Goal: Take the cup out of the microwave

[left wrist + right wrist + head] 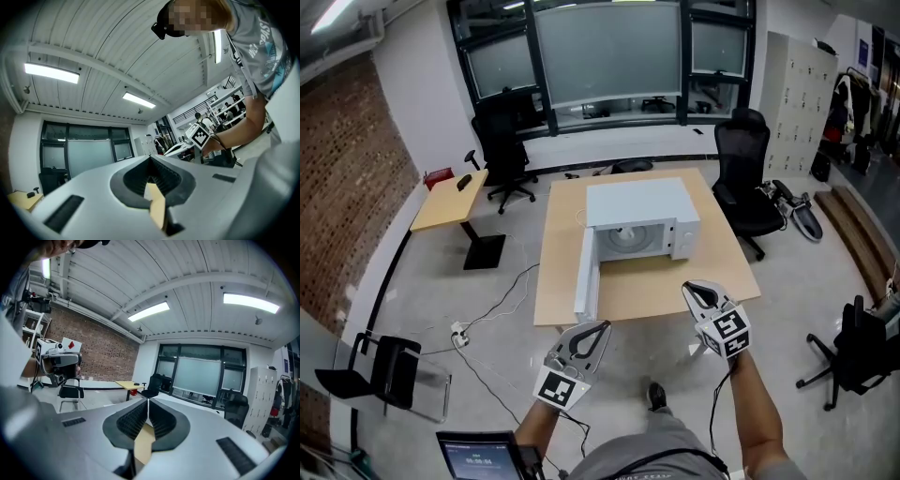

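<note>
Left tool: low centre-left in the head view, over the floor just short of the desk's near edge; jaws closed flat together, nothing between them; tips aimed toward the open door.
Right tool: low centre-right, tips at the desk's near edge; jaws pressed together, empty.
Desk: pale wood, square, in the middle of the room; carries only the microwave.
Microwave: white, on the far half of the desk, mouth facing the person.
Door: swung fully open at the left of the cavity, edge-on, reaching toward the desk's near edge.
Cup: not out on the desk and in neither tool; cavity shows a pale round shape, too small to tell cup from turntable.
Tools vs microwave: both well apart from the cavity, one each side of its mouth, left nearer the door's end.
Side desk: smaller, wooden, off to the left, with a dark item and a red one on it.
Office chairs: one black behind the side desk, one black right of the main desk.
Floor extras: white power strip with a cable running toward the desk.
</note>
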